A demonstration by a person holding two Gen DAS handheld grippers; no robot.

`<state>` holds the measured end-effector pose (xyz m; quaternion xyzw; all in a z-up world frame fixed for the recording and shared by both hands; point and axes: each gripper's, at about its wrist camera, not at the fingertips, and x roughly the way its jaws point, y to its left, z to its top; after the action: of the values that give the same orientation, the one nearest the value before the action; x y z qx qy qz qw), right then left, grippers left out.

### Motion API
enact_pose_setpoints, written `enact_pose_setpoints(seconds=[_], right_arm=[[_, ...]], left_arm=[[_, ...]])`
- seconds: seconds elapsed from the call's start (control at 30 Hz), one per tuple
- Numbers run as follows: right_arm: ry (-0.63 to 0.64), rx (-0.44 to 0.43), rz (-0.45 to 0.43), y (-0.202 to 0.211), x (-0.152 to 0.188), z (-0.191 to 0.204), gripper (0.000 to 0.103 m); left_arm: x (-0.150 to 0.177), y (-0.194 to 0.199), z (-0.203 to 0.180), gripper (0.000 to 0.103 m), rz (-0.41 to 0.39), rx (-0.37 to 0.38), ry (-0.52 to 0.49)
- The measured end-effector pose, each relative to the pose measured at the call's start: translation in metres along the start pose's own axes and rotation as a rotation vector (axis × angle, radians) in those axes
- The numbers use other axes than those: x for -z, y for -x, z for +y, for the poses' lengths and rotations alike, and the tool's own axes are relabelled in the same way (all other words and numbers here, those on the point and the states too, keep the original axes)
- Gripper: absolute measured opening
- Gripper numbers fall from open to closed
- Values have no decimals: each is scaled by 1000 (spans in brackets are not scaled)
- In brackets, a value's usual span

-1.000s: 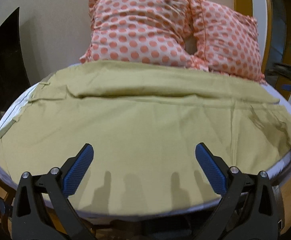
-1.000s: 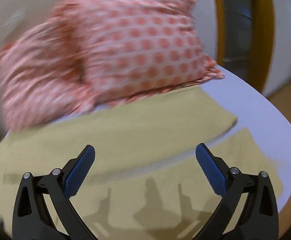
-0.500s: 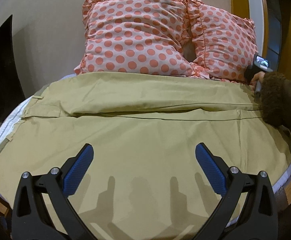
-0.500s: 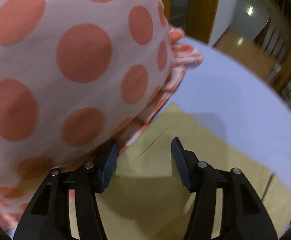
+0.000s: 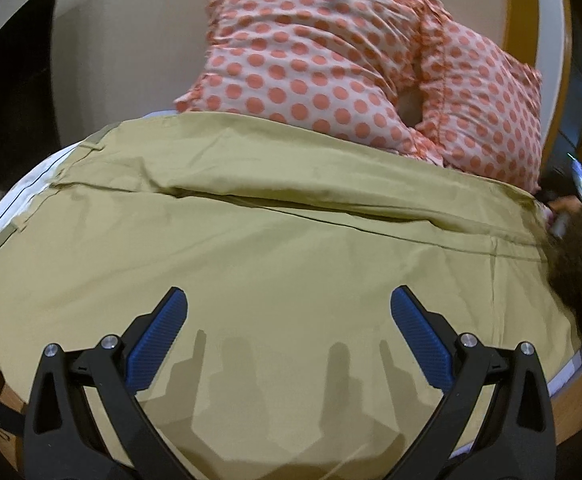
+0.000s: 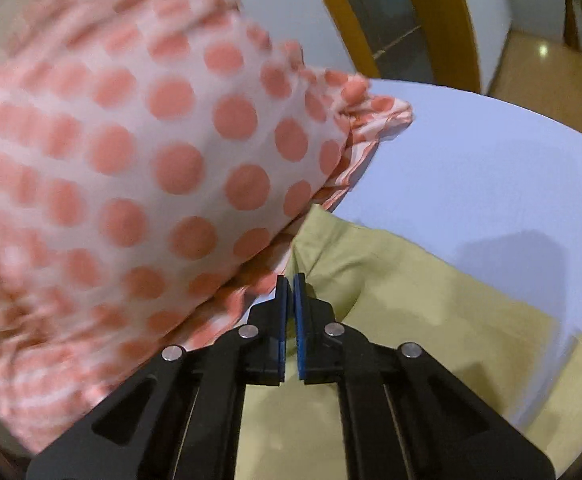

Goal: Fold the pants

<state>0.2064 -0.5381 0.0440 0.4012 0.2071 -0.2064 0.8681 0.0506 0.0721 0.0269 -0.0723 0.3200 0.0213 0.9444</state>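
At the far right corner of the bed, hard against the polka-dot pillow, the right gripper has just been closing: its jaws stood wide 1 second ago and now the 2 blue pads are pressed nearly together at the far corner of the pants. The khaki cloth puckers upward right at the tips, so I judge a pinch of the hem is caught between them, though the fabric inside the pads is hidden. The pants lie spread flat across the bed, already doubled along 1 lengthwise fold, waistband toward the left edge and leg ends toward the right edge. The left gripper hovers over the near half of the cloth with its jaws spread wide and nothing between them. With 1 corner apparently secured, the next fold looks ready once the left takes its own grip; the pillow crowding the right tips could get nipped too.
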Motion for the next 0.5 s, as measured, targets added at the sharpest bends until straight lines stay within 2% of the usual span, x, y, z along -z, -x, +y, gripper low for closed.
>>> enact_pose_setpoints(seconds=[0.13,0.2,0.27,0.37,0.43,0.5], right_arm=[[58,-130,-43,89,29,-40,4],[66,-158,-32,132,57,-49,4],[22,-189,10,167,86,-78,4],[-58,-205,76,190,121,-117,4],[-74,-209,122,196,135,-121,4],[-71,-201,152,189,135,-121,7]], left_arm=[[-3,7,16,101,-18,6,46],[-7,10,21,101,-29,1,52],[-13,16,26,101,-53,2,57],[-24,26,31,101,-98,-17,55],[-32,28,34,101,-112,-16,48],[-40,27,35,101,-111,-16,37]])
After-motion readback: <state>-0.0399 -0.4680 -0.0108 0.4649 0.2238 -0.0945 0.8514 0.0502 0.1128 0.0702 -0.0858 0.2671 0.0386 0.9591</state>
